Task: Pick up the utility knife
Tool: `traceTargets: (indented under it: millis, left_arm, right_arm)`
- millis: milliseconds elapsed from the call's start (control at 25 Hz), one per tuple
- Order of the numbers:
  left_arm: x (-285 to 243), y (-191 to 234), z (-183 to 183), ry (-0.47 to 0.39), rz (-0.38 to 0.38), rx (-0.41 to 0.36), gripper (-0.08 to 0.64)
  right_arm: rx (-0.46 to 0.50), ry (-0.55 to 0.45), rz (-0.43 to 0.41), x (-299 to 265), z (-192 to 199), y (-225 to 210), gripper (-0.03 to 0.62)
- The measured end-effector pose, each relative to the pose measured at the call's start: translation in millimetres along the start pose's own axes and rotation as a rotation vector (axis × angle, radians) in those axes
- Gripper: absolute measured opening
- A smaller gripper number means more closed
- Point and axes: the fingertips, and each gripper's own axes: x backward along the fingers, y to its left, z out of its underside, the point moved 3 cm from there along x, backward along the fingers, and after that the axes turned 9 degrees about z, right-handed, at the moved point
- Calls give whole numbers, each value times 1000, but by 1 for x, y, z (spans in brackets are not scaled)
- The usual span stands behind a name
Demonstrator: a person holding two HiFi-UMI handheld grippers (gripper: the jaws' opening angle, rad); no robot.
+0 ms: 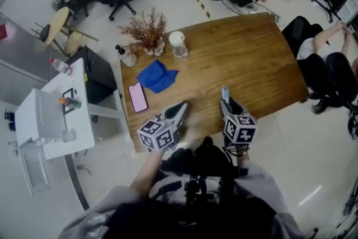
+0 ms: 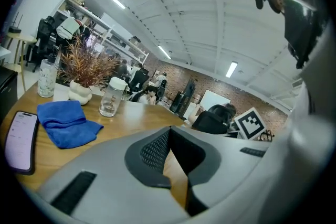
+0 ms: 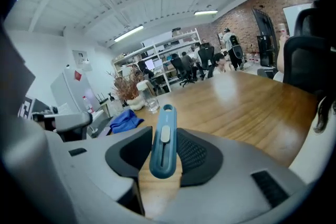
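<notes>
While aloft, knife [image 3: 163,140] within right gripper [image 3: 164,153]

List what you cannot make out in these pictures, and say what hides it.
Knife blade: no view shows whether it is out. In the head view the right gripper covers most of the knife.
Phone screen: the text is too small in both views that show it.
Bottle label: too small and blurred in the left gripper view.
</notes>
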Motion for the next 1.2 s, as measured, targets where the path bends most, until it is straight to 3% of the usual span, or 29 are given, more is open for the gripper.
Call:
traceTargets:
  millis: [240, 480, 640, 920, 1200]
  left_arm:
    - [-11, -12, -5, -17, 76, -8, 6]
    - [-29, -36, -6, 0, 201, -42, 6]
    - [-37, -43, -2, 20, 231, -47, 6]
    - [-43, -49, 8, 107, 240, -99, 5]
    - [-51, -39, 1, 53, 181, -89, 6]
  right_arm:
    - [-35, -86, -56, 38, -23, 17, 160]
    - [-20, -104, -40, 58, -22, 18, 160]
    - [-31, -106, -28, 63, -20, 16, 160]
    - [-37, -103, -14, 68, -16, 14, 160]
    - [-29, -92, -1, 66, -13, 9, 160]
